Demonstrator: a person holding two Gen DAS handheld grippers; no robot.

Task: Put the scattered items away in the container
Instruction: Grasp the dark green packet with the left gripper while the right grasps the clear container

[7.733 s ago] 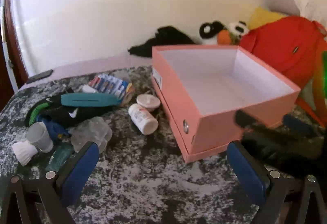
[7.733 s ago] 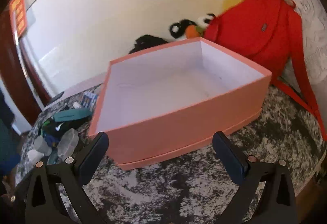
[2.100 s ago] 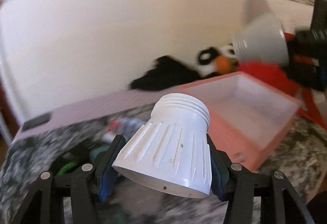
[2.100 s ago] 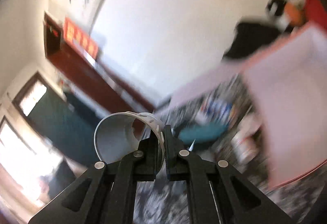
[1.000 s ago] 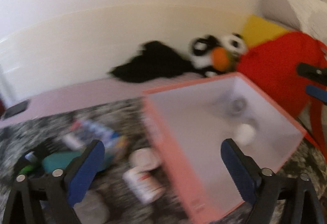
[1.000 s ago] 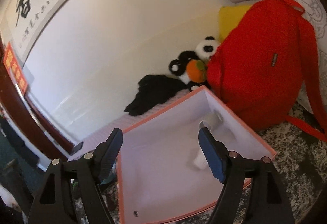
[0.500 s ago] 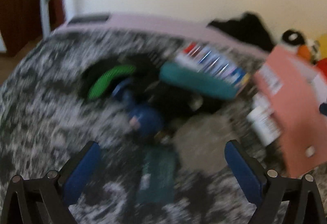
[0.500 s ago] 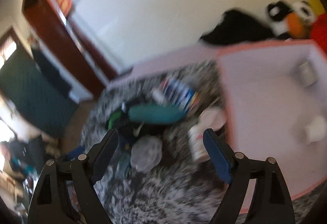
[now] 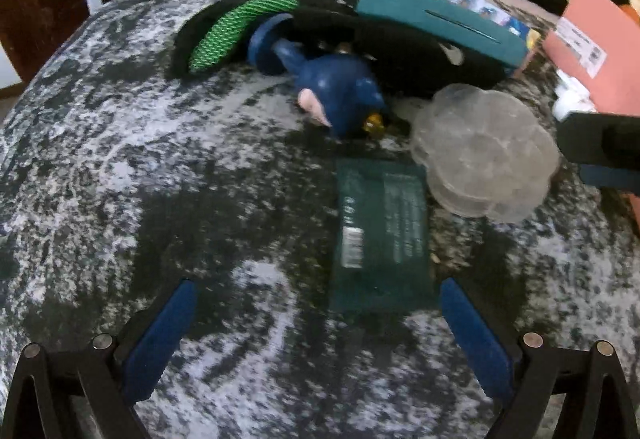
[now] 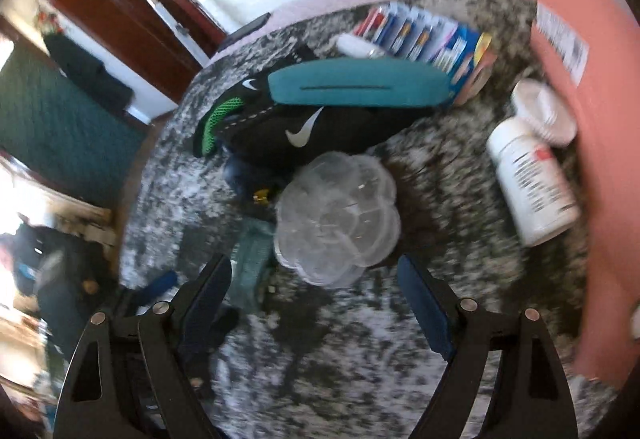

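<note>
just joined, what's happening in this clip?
A person is tidying clutter into the pink box. Both tools are open and empty: the left hand-held gripper faces the dark green packet, and the right hand-held gripper faces the clear flower-shaped container. The white pill bottle, teal case and black shoe lie on the mottled surface.

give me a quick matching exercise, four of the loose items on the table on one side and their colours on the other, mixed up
Items:
1. flower-shaped container
2. pill bottle
3. flat packet
4. zip case

Colours:
A. teal
B. white
C. clear
D. dark green

Pairs: 1-C, 2-B, 3-D, 4-A
</note>
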